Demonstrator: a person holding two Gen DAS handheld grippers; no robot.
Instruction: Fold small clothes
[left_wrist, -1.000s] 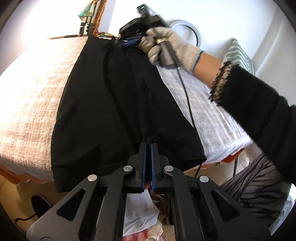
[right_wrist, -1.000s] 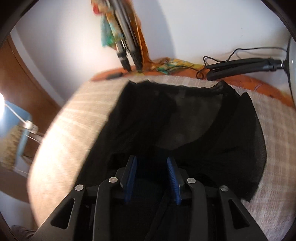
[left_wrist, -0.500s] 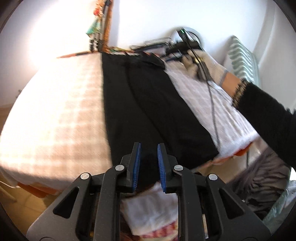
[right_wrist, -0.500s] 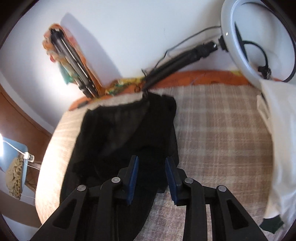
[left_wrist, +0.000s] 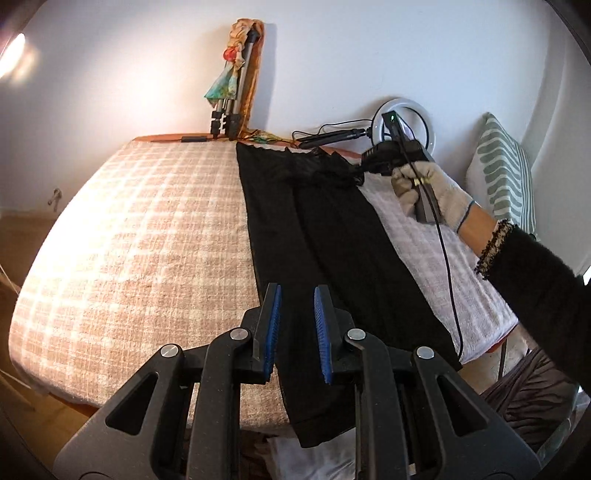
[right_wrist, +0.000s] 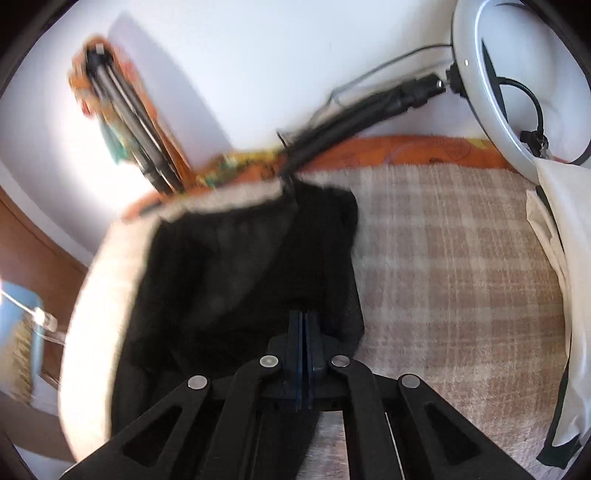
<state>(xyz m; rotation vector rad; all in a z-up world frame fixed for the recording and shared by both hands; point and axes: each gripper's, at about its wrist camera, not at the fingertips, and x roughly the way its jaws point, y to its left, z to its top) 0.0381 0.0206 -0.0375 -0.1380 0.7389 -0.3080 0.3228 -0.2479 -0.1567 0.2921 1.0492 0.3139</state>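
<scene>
So the biggest thing here is the bed (left_wrist: 129, 240), covered with a pink and white checked blanket that fills most of both views. Laid lengthwise across it is the black garment (left_wrist: 332, 240), long and thin, looks like sheer leggings or tights. One end sits up near the wall and the other hangs over the near edge of the bed. It lies to the right of the bed's middle in the left wrist view, with a lengthwise crease down it.

On the right a black fuzzy sleeve (left_wrist: 535, 277) comes in, and behind it a green striped cushion (left_wrist: 506, 170) leans on the wall. A white ring light (right_wrist: 466, 44) stands at the far right corner, with a pale cloth (right_wrist: 554, 258) hanging just below it. A folded tripod (left_wrist: 229, 107) with a colourful scarf tied to it leans against the wall at the back of the bed.

The left tongs (left_wrist: 297, 291) hover above the near end of the garment. Their jaws have just been opening and now stand a narrow gap apart, with nothing between the blue pads.

The right tongs (right_wrist: 303, 317) are at the far end, held by a gloved hand (left_wrist: 428, 188). Their jaws have just been closing and are now pressed fully together. The cloth bunches up at their tip, so they seem to pinch the garment's top edge, though that view is blurry. A thin black cable (left_wrist: 448, 266) runs down from them across the blanket
</scene>
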